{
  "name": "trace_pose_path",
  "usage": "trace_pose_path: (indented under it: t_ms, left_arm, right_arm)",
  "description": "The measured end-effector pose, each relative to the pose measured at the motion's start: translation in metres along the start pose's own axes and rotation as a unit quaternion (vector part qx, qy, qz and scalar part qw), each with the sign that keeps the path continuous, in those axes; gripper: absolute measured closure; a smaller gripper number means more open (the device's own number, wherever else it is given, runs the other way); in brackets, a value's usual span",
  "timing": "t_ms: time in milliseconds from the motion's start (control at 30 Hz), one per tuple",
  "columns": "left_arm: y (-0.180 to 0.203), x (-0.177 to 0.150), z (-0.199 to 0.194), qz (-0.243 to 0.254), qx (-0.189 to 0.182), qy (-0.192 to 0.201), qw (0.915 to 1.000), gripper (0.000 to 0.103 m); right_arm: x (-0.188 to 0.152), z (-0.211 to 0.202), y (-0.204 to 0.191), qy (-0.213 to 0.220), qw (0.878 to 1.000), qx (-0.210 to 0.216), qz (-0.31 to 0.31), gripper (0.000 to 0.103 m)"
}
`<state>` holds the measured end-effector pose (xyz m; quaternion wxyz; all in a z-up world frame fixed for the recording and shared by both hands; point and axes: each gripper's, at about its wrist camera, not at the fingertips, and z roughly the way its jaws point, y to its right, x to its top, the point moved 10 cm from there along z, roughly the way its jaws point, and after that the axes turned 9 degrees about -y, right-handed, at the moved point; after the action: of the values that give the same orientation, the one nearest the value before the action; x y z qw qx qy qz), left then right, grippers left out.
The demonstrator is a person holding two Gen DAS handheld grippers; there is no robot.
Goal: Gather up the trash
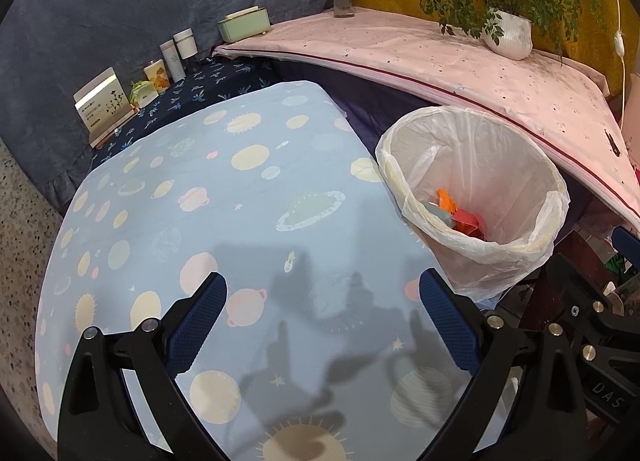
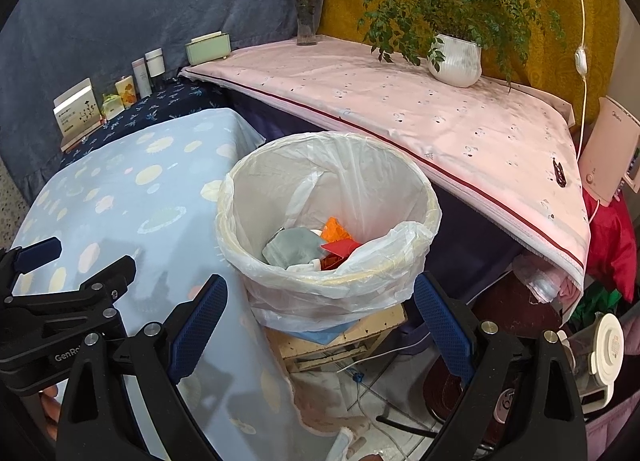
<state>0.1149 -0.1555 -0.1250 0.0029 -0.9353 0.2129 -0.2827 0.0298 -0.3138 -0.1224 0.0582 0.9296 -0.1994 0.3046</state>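
Note:
A white bin (image 1: 476,197) (image 2: 328,221) lined with a clear plastic bag stands at the right edge of the blue planet-print table (image 1: 224,221) (image 2: 132,197). Inside lie trash pieces: a grey crumpled piece (image 2: 294,247), orange scraps (image 2: 336,231) (image 1: 447,199) and a red scrap (image 2: 340,248) (image 1: 468,218). My left gripper (image 1: 322,325) hovers open over the bare tablecloth, left of the bin, holding nothing. My right gripper (image 2: 320,331) is open and empty just in front of the bin. The left gripper's body (image 2: 60,301) shows at the left of the right wrist view.
A pink-covered table (image 1: 440,61) (image 2: 400,101) runs behind the bin, carrying a potted plant (image 2: 454,59) and a flower vase (image 2: 308,21). Boxes and jars (image 1: 132,89) line the dark cloth by the blue wall. A wooden crate (image 2: 340,337) and cables lie under the bin.

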Motion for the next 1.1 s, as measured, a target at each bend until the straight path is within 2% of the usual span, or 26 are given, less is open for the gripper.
trace_pose_path:
  t_ms: [267,700,1000,1100]
  left_arm:
    - [-0.0020,0.0027,-0.0032,-0.004,0.005,0.019,0.9998,0.010]
    - [-0.0013,0.0060,-0.0074,-0.005,0.006,0.028,0.9996,0.010]
    - [0.0031,0.0026,-0.0020,-0.002,-0.010,0.007,0.9999,0.010]
    - [-0.0004,0.0005,-0.0022,-0.018,-0.002,0.007,0.9998,0.009]
  right_arm:
    - [-0.0011,-0.0010,-0.0002,0.006,1.000,0.000,0.003,0.012]
    - [0.0015,-0.0027,-0.0004,0.010,1.000,0.001,0.004,0.012]
    - [-0.0016,-0.0021,-0.0002,0.006,1.000,-0.002,0.004,0.012]
    - [-0.0019,-0.0029,0.0004,0.007,1.000,0.000,0.005,0.012]
